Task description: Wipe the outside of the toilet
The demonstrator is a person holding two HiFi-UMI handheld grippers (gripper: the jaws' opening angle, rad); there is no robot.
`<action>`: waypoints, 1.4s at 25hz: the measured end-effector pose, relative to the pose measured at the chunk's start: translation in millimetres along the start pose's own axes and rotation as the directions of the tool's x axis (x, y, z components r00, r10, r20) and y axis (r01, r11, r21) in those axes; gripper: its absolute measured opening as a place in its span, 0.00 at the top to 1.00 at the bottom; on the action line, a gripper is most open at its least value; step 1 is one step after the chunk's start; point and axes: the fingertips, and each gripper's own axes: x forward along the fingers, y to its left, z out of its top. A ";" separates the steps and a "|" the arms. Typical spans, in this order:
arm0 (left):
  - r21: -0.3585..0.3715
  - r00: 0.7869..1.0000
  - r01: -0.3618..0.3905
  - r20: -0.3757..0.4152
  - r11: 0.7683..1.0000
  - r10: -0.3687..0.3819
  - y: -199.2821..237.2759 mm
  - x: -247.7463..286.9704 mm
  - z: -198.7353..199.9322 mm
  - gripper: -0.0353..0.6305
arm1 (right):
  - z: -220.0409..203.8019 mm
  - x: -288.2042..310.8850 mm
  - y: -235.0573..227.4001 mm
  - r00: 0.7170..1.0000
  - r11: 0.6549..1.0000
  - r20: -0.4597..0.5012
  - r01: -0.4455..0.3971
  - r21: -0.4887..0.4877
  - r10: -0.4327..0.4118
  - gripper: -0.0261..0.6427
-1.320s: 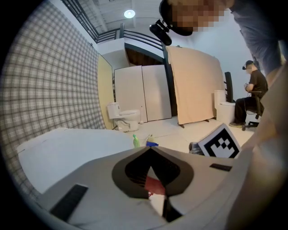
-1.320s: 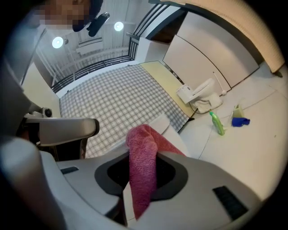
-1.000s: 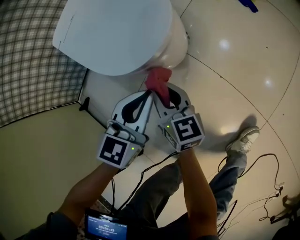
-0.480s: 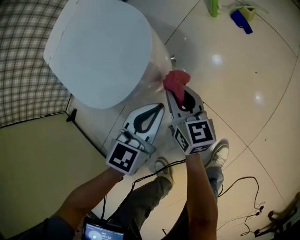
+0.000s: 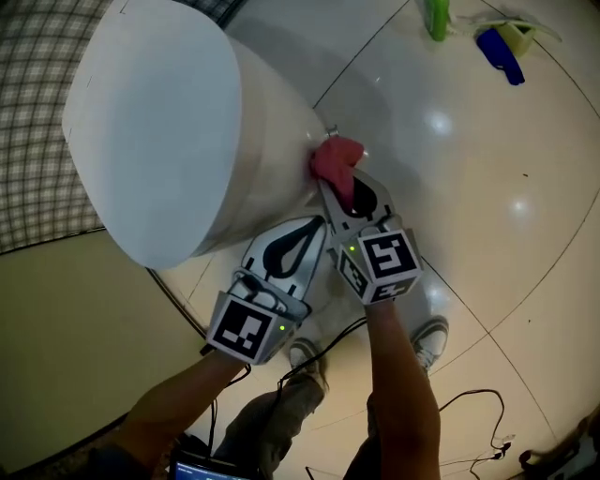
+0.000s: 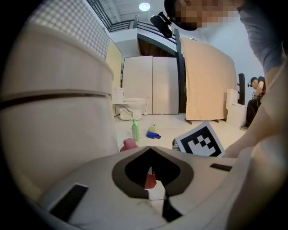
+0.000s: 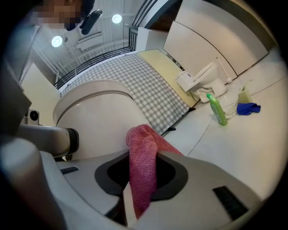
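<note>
**Toilet** (image 5: 159,141): white, lid down, fills the 10 o'clock part of the head view. Its outer wall faces your grippers.

**Cloth** (image 5: 336,161): pink towelling, bunched, pressed to the toilet's side wall just above the floor (image 5: 487,187), at 12 o'clock from your right hand. A second ago it sat under the front of the bowl. It has since travelled round the flank, so the front reads as wiped and the side is in hand. The far side and back are, by my judgement, still owed.

**Right gripper** (image 5: 330,184): jaws clamped on the cloth. Its own view shows the cloth (image 7: 141,175) pinched at the throat and standing out past the tips.

**Left gripper** (image 5: 322,223): at 8 o'clock of the right one, nearly touching it. The jaws are closed tip to tip and carry nothing. A red sliver shows through its opening (image 6: 150,150), probably the cloth beyond, though that view is too cramped to settle it.

**Green bottle** (image 5: 436,19) and **blue item** (image 5: 497,52): on the floor at 1 o'clock, well apart from the toilet and newly in frame as you step round.

**Next call:** keep pressure on the wall and follow the curve rearward.
</note>
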 end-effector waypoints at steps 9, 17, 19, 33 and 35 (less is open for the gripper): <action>0.062 0.995 0.057 -0.082 0.996 -0.052 2.0 -75.8 -69.0 0.94 | -81.7 -33.5 76.8 0.998 0.997 0.034 0.043 0.065 -0.046 0.83; 0.064 0.995 0.017 -0.098 0.998 -0.011 24.3 -105.4 -118.6 0.94 | -142.1 -27.0 125.4 0.999 0.996 0.042 0.001 0.093 -0.004 0.83; 0.062 0.994 0.025 -0.106 0.998 -0.018 21.9 -99.4 -119.2 0.94 | -141.0 -29.4 114.2 0.999 0.996 0.031 0.011 0.094 -0.014 0.83; 0.107 0.997 0.049 -0.069 0.993 -0.042 14.6 35.2 -108.2 0.94 | -114.6 32.1 -55.7 0.999 0.995 0.001 0.049 0.086 -0.049 0.83; 0.131 0.996 0.049 -0.079 0.990 -0.039 17.6 38.8 -117.7 0.94 | -119.5 36.6 -61.7 0.998 0.992 0.021 0.051 0.115 -0.054 0.83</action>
